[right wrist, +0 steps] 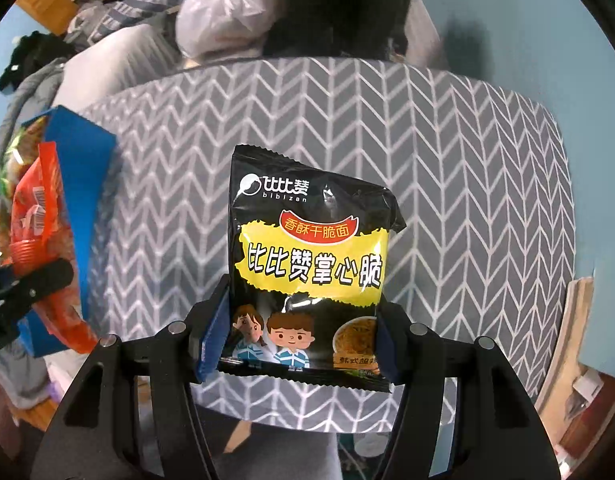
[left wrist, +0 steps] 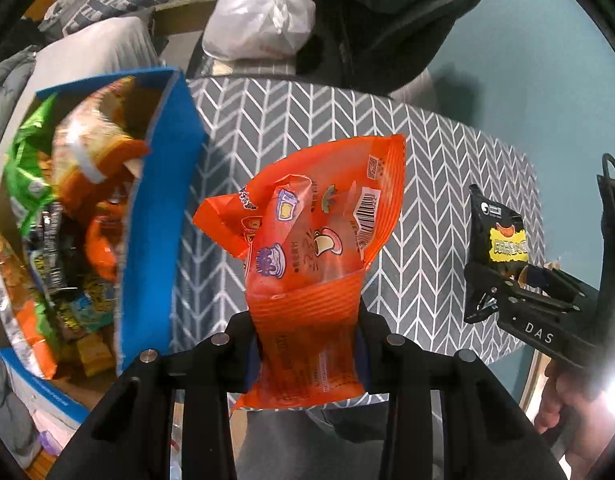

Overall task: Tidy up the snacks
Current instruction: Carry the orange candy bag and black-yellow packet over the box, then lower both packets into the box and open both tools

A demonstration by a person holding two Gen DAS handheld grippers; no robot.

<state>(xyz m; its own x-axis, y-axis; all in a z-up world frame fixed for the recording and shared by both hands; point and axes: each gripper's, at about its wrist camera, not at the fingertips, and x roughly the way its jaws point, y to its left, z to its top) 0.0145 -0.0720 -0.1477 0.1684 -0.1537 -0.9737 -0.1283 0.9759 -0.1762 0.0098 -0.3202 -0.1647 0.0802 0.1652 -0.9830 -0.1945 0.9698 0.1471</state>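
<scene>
My left gripper sits bottom centre of the left wrist view, clenched on the lower end of the orange snack pack. My right gripper sits bottom centre of the right wrist view, pads either side of the black noodle-snack pack and gripping its lower part.

Biggest thing first: the table w/ grey herringbone cloth fills the middle of both views, and both packs hang above it, not touching the cloth as far as I can tell.

Next, the blue box: left third of the left wrist view, open top, already stuffed w/ green, orange and yellow packets. In the right wrist view it shows only at the far left edge.

The relation that matters: the box lies to the left of the orange pack, its blue wall just beside the pack's left corner. The pack's long axis runs from bottom centre up toward upper centre, standing away from my fingers w/ its torn-looking top flared open. So I judge the left gripper is the nearer one to the box; a sideways swing toward the left of frame, over the wall, then let go.

The black pack is well apart from the box: right edge of the left wrist view, centre of its own view, long axis also upright in frame. It'd have to cross the whole cloth, so prob. second in line.
</scene>
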